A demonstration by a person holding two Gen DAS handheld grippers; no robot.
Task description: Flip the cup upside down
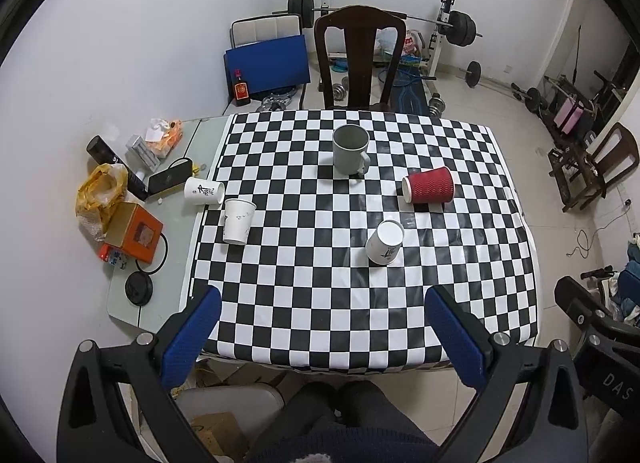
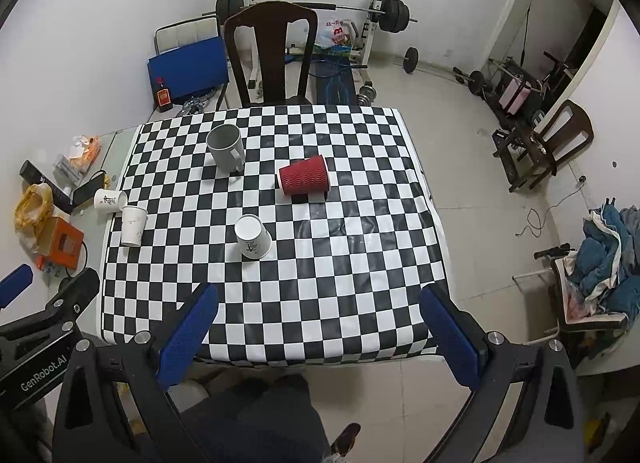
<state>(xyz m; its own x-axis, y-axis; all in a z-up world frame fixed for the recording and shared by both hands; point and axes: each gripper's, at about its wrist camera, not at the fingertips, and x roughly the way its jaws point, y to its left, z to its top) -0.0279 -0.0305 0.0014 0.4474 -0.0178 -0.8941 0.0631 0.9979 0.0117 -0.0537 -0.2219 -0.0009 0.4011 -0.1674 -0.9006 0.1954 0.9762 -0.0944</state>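
Looking through the left wrist view, I see the left gripper [image 1: 322, 323] with jaws spread wide and empty, held over the near edge of the table [image 1: 360, 347]. On the checkered cloth a grey mug [image 1: 350, 149] stands upright at the far side, a red paper cup [image 1: 428, 185] lies on its side to its right, and a white paper cup [image 1: 385, 243] stands bottom-up nearer me. Two more white cups [image 1: 238, 219] sit at the cloth's left edge, one tipped over, beside an orange box [image 1: 136, 231].

Through the right wrist view, the right gripper [image 2: 318, 321] is likewise wide open, gripping nothing. Nothing stands between its jaws and the cups. A dark wooden chair [image 2: 272, 55] stands behind the table.
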